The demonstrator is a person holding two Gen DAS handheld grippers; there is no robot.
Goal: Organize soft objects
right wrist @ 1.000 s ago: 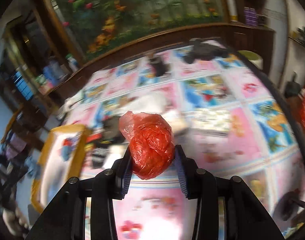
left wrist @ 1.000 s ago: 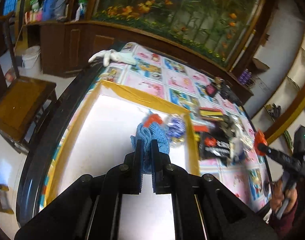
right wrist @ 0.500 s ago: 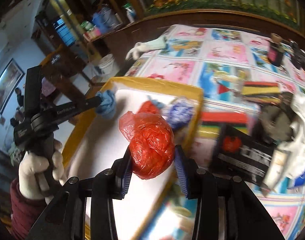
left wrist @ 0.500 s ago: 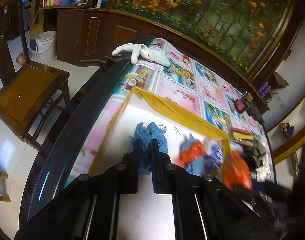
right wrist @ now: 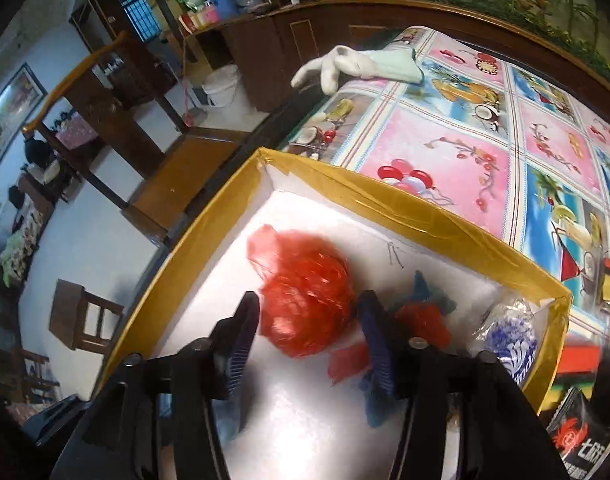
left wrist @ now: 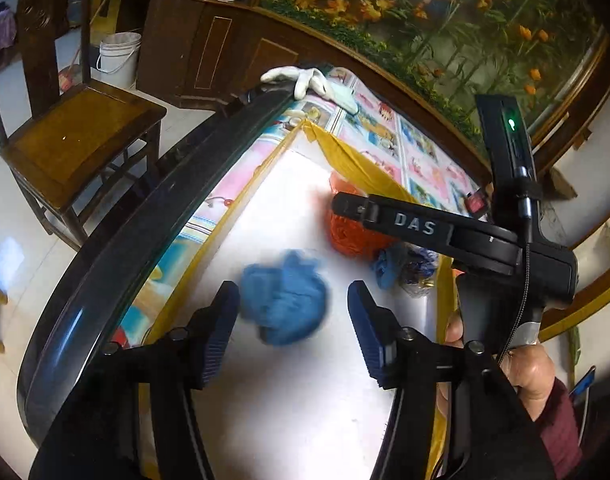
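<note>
A white tray with a yellow taped rim (left wrist: 357,156) (right wrist: 385,192) lies on the table. My left gripper (left wrist: 291,300) hangs over it with its jaws opening. A blurred blue knitted ball (left wrist: 285,304) sits free between its fingertips, touching neither pad. My right gripper (right wrist: 309,308), also opening, is above the tray's far end. The red ball in a plastic bag (right wrist: 305,300) lies loose between its fingers. In the left wrist view the right gripper (left wrist: 345,206) crosses in front of that red ball (left wrist: 345,236).
A blue-and-red knitted piece (right wrist: 425,312) and a bagged blue-white ball (right wrist: 509,340) lie in the tray's corner. A white glove (right wrist: 345,64) rests at the table's edge, and a black packet (right wrist: 581,440) beside the tray. A wooden chair (left wrist: 77,132) stands left of the table.
The left jaws have spread and let go of the blue ball, which now lies blurred over the tray. The right gripper carried the red ball over the tray and its jaws have widened.
</note>
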